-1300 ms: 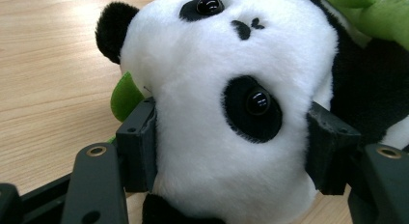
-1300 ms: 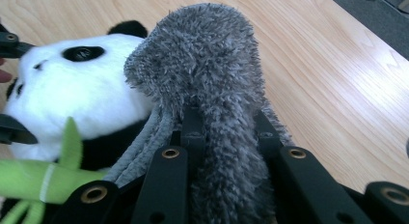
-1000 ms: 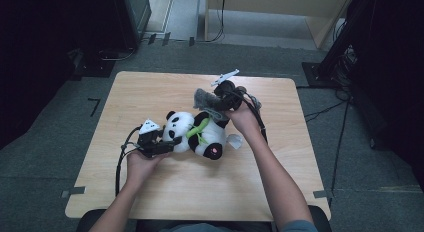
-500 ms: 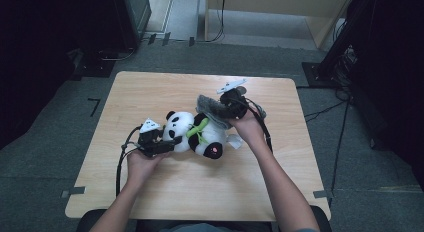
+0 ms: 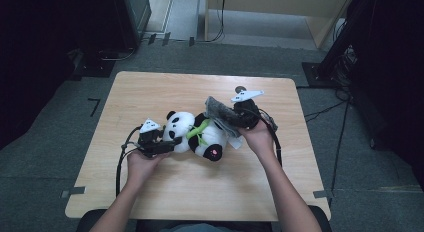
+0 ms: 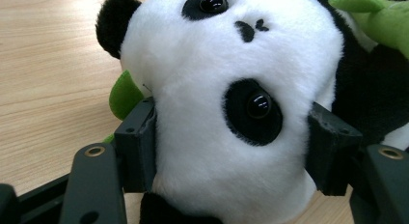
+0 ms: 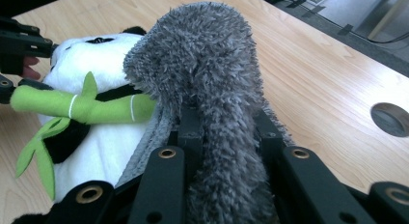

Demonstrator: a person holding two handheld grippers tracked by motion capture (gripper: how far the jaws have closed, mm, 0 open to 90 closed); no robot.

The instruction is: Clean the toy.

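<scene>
At the bottom centre of the high view, a person's two forearms reach up the frame onto a pale wooden table (image 5: 150, 92). The left gripper (image 5: 167, 146), left of centre, has its fingers (image 6: 137, 144) clamped on either side of the head of a stuffed panda (image 5: 200, 134); the left gripper view shows the black pads pressing into the white plush beside one eye patch. The panda lies on its back at the middle of the table, a green felt bamboo stalk (image 7: 79, 107) across its chest. The right gripper (image 5: 235, 119), just right of the panda, has its fingers (image 7: 190, 130) closed tight on a fluffy grey cloth (image 7: 212, 89), which rises in a fold between them in the right gripper view. Compared with a second ago, the right hand has carried the cloth from the upper right toward the centre of the frame and slightly lower, so it now drapes against the panda's body, while the left gripper has kept its place. That suggests the cloth is about to be laid over or rubbed on the toy while the head is held steady. A round hole (image 7: 391, 119) sits in the table near its far edge. Beyond the table lie grey carpet, trailing cables and dark equipment stands.
</scene>
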